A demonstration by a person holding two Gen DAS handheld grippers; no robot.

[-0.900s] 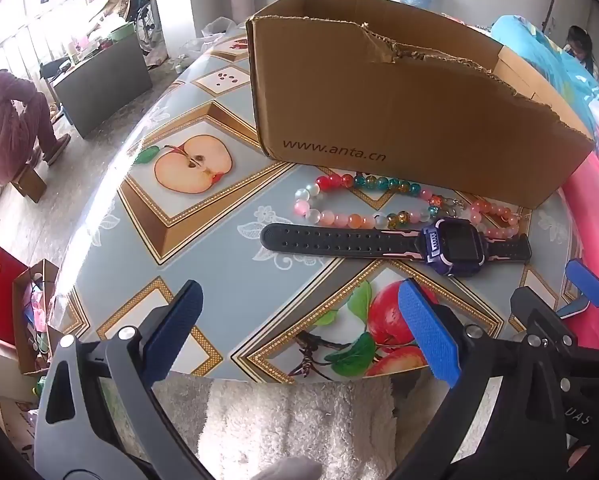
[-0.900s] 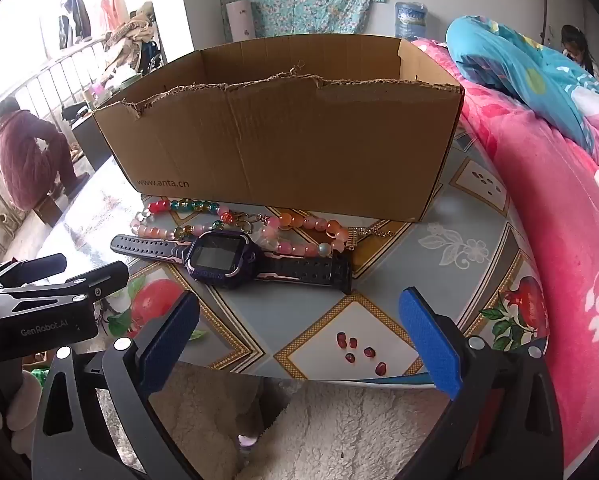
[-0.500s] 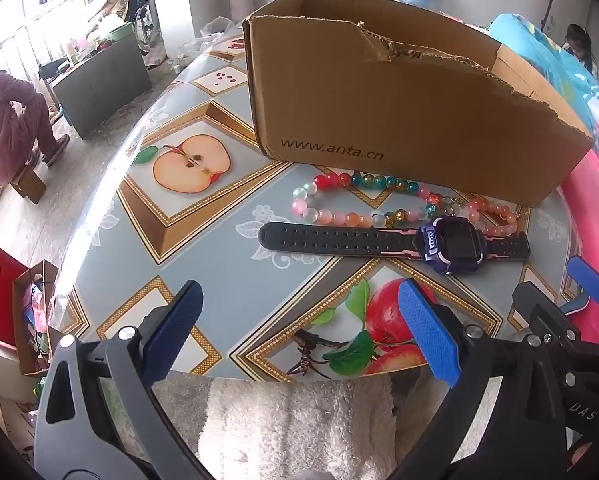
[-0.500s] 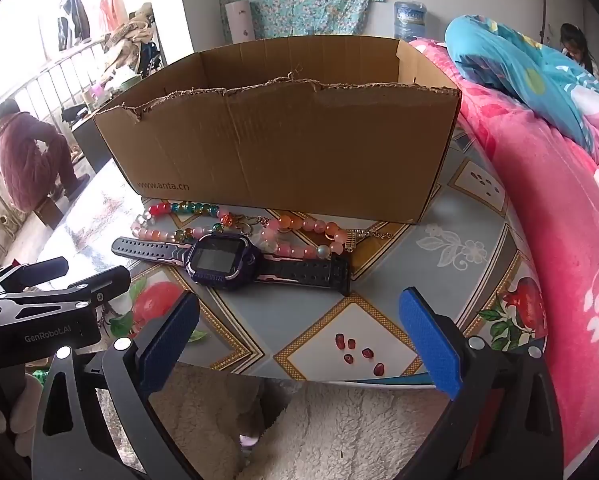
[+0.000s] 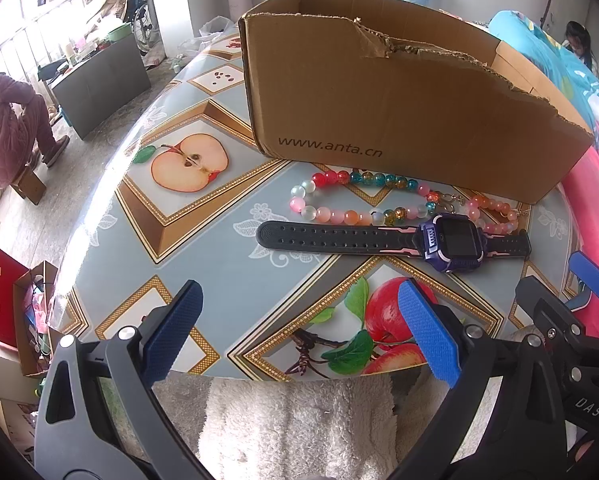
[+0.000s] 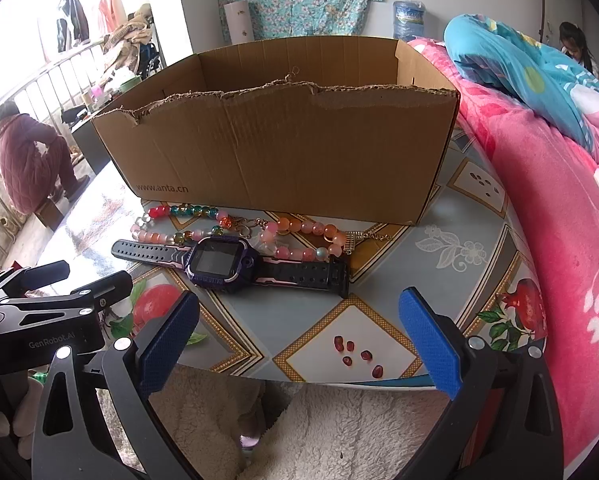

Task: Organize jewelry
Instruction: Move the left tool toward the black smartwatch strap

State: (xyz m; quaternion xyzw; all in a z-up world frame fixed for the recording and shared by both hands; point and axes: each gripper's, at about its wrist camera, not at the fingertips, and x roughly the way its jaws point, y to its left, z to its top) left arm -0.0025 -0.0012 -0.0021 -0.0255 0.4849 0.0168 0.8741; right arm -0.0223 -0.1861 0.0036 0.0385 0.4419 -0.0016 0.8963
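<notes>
We see 2 close views looking down from the table's (image 5: 203, 216) near edge toward 12 o'clock; both share the watch (image 5: 451, 240) and box (image 6: 283, 152).

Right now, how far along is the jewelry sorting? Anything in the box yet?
Nothing looks done: what shows of the box interior is bare, though its floor is hidden. The watch and the bead strands lie on the table in front of it. Nothing is in hand: the left claw and the right claw are open and empty, short of the items. All the jewelry is left to move.
</notes>
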